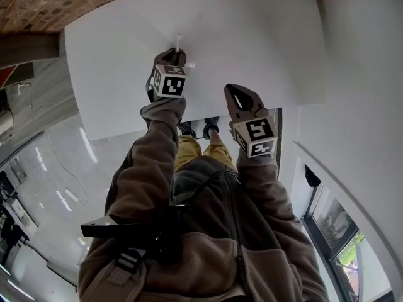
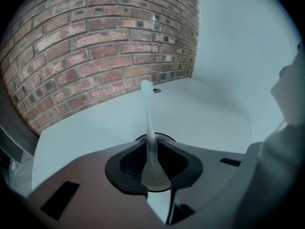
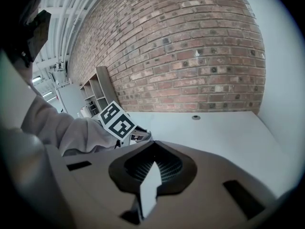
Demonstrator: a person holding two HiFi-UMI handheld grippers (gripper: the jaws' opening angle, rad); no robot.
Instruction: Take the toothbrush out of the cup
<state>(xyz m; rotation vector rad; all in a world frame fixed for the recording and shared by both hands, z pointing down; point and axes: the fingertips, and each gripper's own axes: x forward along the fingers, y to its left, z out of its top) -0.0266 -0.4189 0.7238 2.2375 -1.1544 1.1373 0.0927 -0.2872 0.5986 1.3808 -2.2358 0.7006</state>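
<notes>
Left gripper [image 2: 151, 149] clamps the toothbrush [image 2: 148, 118] low on its handle, head upright, over what looks like the cup [image 2: 164, 137] rim. Light, slim, slick plastic: hold the thicker handle firmly. Right gripper [image 3: 151, 163] closed, empty

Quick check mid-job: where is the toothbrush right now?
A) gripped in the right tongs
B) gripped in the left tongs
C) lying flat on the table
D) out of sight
B: the left gripper view shows the left tongs closed on the white toothbrush, which stands upright between them, while the right tongs hold nothing.
</notes>
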